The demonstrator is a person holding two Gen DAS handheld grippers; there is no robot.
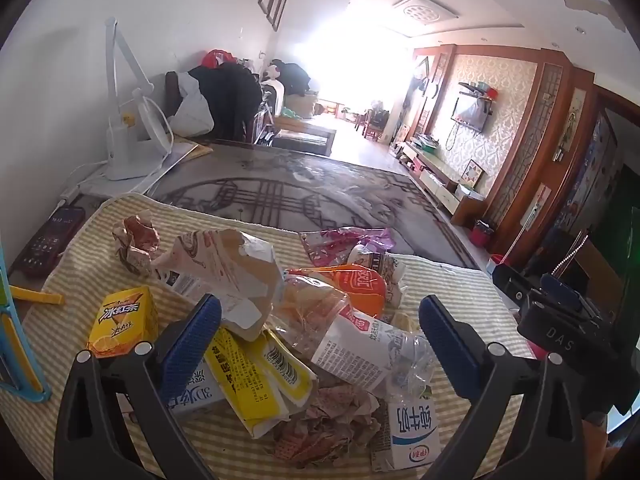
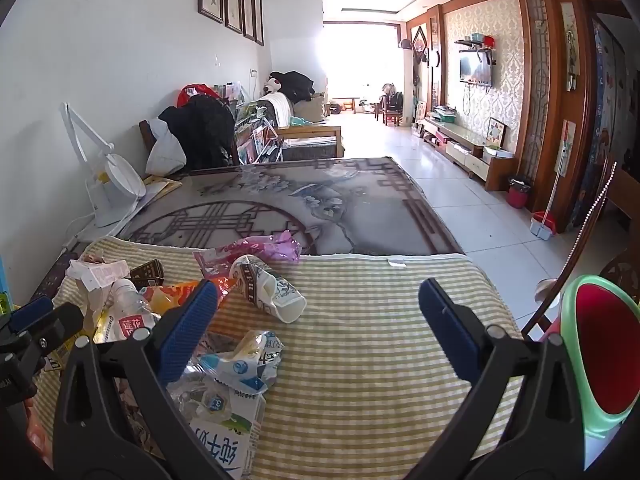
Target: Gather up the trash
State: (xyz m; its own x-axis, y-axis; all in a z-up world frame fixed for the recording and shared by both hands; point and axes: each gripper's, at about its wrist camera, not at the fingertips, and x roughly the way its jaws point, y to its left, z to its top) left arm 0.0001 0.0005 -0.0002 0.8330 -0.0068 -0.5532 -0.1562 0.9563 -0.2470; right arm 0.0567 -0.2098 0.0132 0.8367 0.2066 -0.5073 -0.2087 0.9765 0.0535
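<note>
A pile of trash lies on a yellow striped cloth (image 1: 248, 220) on the table. In the left wrist view I see a yellow tea carton (image 1: 122, 322), a crumpled paper bag (image 1: 228, 268), an orange wrapper (image 1: 360, 286), a crushed clear bottle (image 1: 372, 348), a yellow carton (image 1: 256, 384) and a milk carton (image 1: 414, 436). My left gripper (image 1: 316, 344) is open just above the pile, its jaws either side of the bottle. My right gripper (image 2: 320, 328) is open and empty over the cloth (image 2: 380, 340), right of a crushed paper cup (image 2: 268, 290) and milk carton (image 2: 224, 440).
A green bin with a red liner (image 2: 600, 344) stands at the table's right edge. A white desk lamp (image 1: 124, 128) and a phone (image 1: 50, 240) are at the far left. A patterned table mat (image 2: 288, 204) lies beyond the cloth. A purple wrapper (image 2: 256, 250) lies at the cloth's far edge.
</note>
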